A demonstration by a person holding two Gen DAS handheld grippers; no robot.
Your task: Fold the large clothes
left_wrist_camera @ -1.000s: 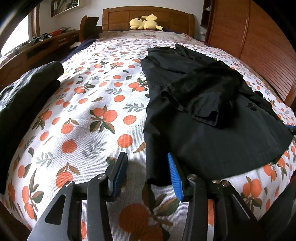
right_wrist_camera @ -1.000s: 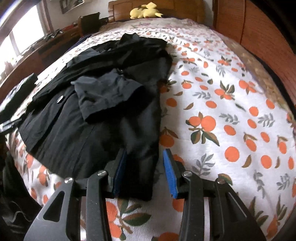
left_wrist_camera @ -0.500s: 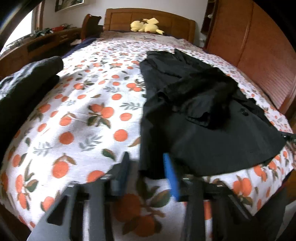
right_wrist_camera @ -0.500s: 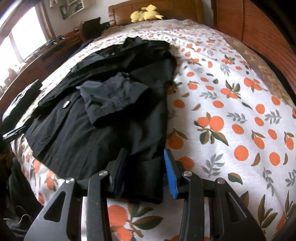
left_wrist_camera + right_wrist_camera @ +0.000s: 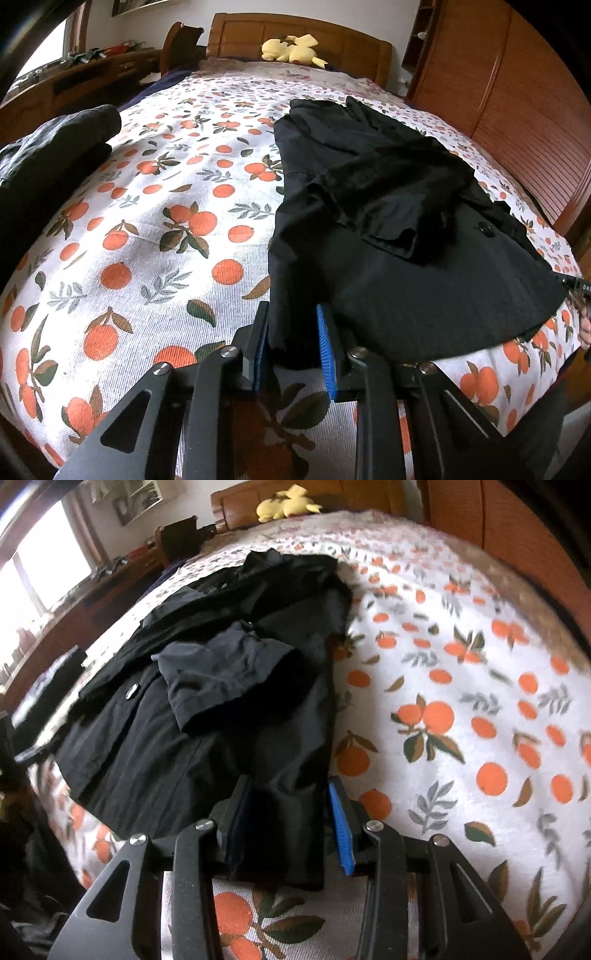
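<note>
Both your claws straddle the near hem of the black coat [image 5: 406,229], left claw [image 5: 291,345] and right claw [image 5: 288,829] part-open around its two hem corners, while the coat's long axis runs straight away toward the headboard [image 5: 295,29] on the bed [image 5: 147,221].

Left wrist view: low, close over foot of bed, facing toward headboard [image 5: 295,37]; black garment [image 5: 388,221] right of centre, its near corner between the fingers of left gripper [image 5: 291,343]. Right wrist view: same low closeness and facing, set further right; garment left of centre. Both views share garment, orange-print bedspread [image 5: 166,229], yellow plush toy [image 5: 291,48].
</note>
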